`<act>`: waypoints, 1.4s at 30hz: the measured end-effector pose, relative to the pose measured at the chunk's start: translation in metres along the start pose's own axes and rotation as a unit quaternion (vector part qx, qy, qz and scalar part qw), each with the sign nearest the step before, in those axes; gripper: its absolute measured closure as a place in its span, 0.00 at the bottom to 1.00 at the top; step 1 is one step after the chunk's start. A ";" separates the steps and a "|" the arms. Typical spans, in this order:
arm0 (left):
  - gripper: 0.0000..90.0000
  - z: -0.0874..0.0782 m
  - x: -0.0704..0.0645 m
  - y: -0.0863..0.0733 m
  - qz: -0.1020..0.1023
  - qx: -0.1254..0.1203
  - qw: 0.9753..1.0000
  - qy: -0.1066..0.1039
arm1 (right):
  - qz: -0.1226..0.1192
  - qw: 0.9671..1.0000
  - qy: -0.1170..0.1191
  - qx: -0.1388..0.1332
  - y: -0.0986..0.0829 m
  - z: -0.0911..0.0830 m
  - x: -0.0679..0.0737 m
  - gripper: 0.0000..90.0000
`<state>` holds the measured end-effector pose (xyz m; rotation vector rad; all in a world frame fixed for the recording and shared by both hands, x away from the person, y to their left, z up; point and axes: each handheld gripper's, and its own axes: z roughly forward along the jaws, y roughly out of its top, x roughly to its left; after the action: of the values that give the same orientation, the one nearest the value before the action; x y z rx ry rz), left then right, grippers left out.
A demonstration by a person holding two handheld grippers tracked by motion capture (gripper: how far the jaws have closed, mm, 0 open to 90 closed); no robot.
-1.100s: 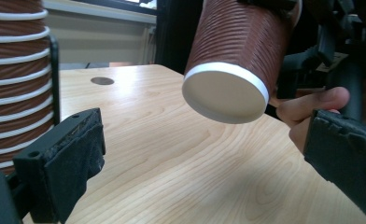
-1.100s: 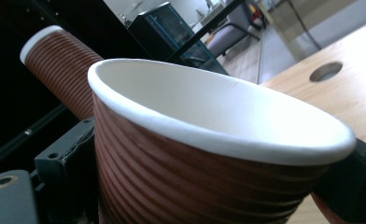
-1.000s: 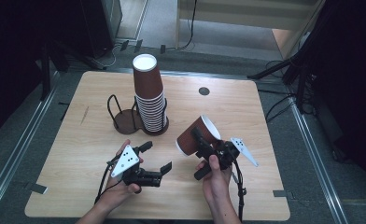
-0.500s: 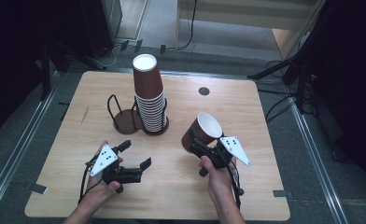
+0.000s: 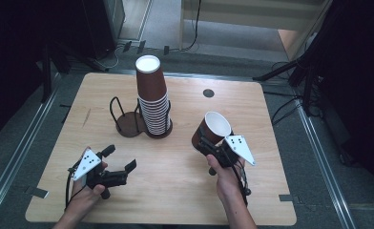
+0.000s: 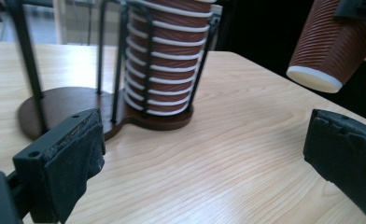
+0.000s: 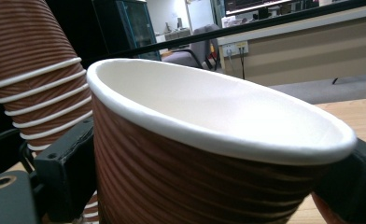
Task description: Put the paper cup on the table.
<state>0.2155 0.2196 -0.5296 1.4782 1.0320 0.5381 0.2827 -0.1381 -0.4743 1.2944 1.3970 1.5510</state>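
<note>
Right gripper (image 5: 212,146): my jaws pinch the cup (image 5: 212,130), tilted, right of the stack (image 5: 153,98).
Left gripper (image 5: 119,163): jaws spread, empty.
Technique: I'd level the cup, grip gently.

A: Your cup (image 5: 212,130)?
B: Brown ribbed outside, white rim and inside. Stack (image 5: 153,101) same brown, white rim stripes.
A: Your table (image 5: 175,191)?
B: Pale wood grain. Rack (image 5: 128,123) base dark brown, wires black.
</note>
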 end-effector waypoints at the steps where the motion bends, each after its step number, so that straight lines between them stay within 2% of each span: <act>1: 0.00 -0.002 0.003 -0.001 0.000 0.000 1.000 0.003 | 0.000 1.000 0.000 0.000 0.000 0.000 0.000 0.08; 4: 0.00 -0.008 0.014 -0.003 -0.002 0.004 1.000 0.017 | -0.012 1.000 -0.006 0.003 -0.001 0.004 -0.002 0.08; 5: 0.00 -0.008 0.014 -0.003 -0.002 0.004 1.000 0.017 | -0.014 1.000 -0.008 0.003 -0.001 0.005 -0.002 0.08; 7: 0.00 -0.014 0.023 -0.005 -0.006 0.005 1.000 0.030 | -0.010 1.000 -0.013 0.006 -0.001 0.007 -0.003 0.08; 8: 0.00 -0.014 0.023 -0.005 -0.006 0.005 1.000 0.030 | -0.006 1.000 -0.013 0.007 0.000 0.008 -0.004 0.08; 11: 0.00 -0.018 0.035 -0.006 -0.025 0.007 0.999 0.041 | -0.002 1.000 -0.015 0.006 0.000 0.011 -0.005 0.08; 13: 0.00 -0.021 0.041 -0.005 -0.026 0.001 0.998 0.053 | -0.012 1.000 -0.025 0.008 -0.002 0.017 -0.008 0.08; 18: 0.00 -0.026 0.048 -0.005 -0.025 0.002 0.998 0.064 | -0.015 0.999 -0.035 0.010 -0.002 0.025 -0.012 0.08; 19: 0.00 -0.028 0.052 -0.005 -0.030 -0.002 0.997 0.072 | -0.018 0.999 -0.048 0.010 -0.001 0.029 -0.013 0.08; 23: 0.00 -0.031 0.058 -0.005 -0.030 -0.004 0.996 0.087 | -0.027 0.998 -0.065 0.005 0.000 0.035 -0.015 0.08; 31: 0.00 -0.034 0.068 -0.007 -0.023 0.000 0.994 0.111 | -0.035 0.997 -0.074 -0.005 0.004 0.045 -0.017 0.08; 34: 0.00 -0.036 0.072 -0.007 -0.026 0.008 0.993 0.114 | -0.054 0.995 -0.079 -0.009 0.007 0.053 -0.017 0.08; 42: 0.00 -0.037 0.075 -0.006 -0.025 0.011 0.991 0.129 | -0.072 0.993 -0.089 0.012 0.005 0.074 -0.025 0.08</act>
<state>0.2214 0.3018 -0.5454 1.4236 1.2763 0.6962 0.3603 -0.1399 -0.4801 1.2821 1.3669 1.2946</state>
